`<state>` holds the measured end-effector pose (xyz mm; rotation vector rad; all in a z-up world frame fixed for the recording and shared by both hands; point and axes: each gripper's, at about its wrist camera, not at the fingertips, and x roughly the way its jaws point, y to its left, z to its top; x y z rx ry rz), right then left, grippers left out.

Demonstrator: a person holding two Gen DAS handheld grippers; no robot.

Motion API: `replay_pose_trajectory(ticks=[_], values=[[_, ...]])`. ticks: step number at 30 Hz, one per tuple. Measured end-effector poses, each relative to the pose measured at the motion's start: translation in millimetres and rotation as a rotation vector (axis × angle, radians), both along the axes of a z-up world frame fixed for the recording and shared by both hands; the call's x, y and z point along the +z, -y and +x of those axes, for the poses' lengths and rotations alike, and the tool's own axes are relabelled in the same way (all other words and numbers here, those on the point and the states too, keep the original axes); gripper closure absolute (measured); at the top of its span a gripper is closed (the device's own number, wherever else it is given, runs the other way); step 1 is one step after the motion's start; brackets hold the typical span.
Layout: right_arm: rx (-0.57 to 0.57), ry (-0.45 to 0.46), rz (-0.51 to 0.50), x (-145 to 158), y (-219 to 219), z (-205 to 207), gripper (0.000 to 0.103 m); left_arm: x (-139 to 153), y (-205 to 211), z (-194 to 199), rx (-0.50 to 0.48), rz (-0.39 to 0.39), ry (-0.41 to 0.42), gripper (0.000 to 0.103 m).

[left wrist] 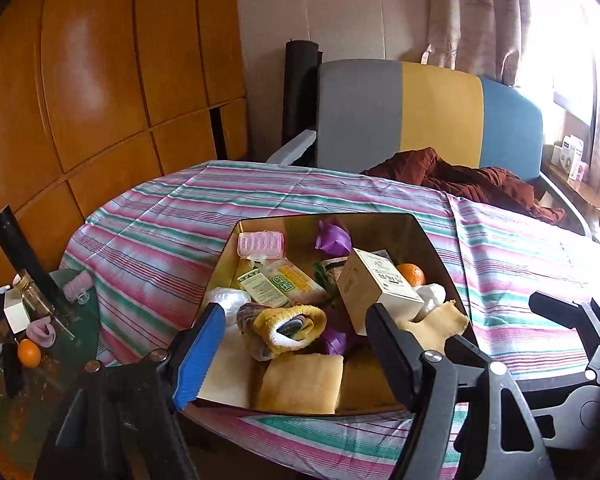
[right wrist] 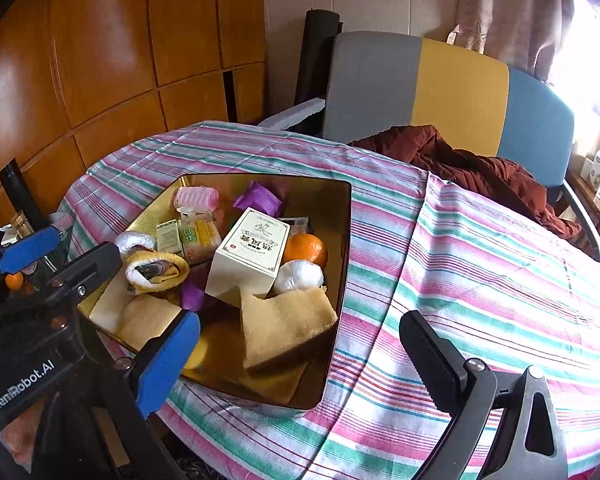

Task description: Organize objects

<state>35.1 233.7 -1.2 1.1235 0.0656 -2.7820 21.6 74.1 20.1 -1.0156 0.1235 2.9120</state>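
A gold tray (left wrist: 324, 217) (right wrist: 345, 240) stands on the striped tablecloth (left wrist: 160, 232), crowded with several items. Among them are a cream box (left wrist: 376, 284) (right wrist: 252, 256), an orange (left wrist: 411, 274) (right wrist: 305, 249), a pink hair roller (left wrist: 260, 245), purple packets (left wrist: 333, 236), a rolled yellow cloth (left wrist: 288, 330) and folded tan cloths (right wrist: 284, 324). My left gripper (left wrist: 296, 354) (right wrist: 58, 258) hovers open over the tray's near left edge, holding nothing. Open and bare as well, my right gripper (right wrist: 300, 360) is over the tray's near right corner.
A low side table at the left carries a second orange (left wrist: 29, 353), a jar (left wrist: 32, 292), a pink roller (left wrist: 77, 285) and socks. Behind the table stands a grey, yellow and blue chair (left wrist: 440, 116) with a maroon cloth (left wrist: 460, 180) draped over it. Wooden cabinets line the left wall.
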Motion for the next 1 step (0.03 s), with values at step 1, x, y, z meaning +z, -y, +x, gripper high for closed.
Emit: replay_pose_trajectory(ticks=[1], values=[[0.0,0.0,0.0,0.0,0.0,0.0,0.003,0.1,0.4,-0.4,0.0,0.002,0.001,0.029]])
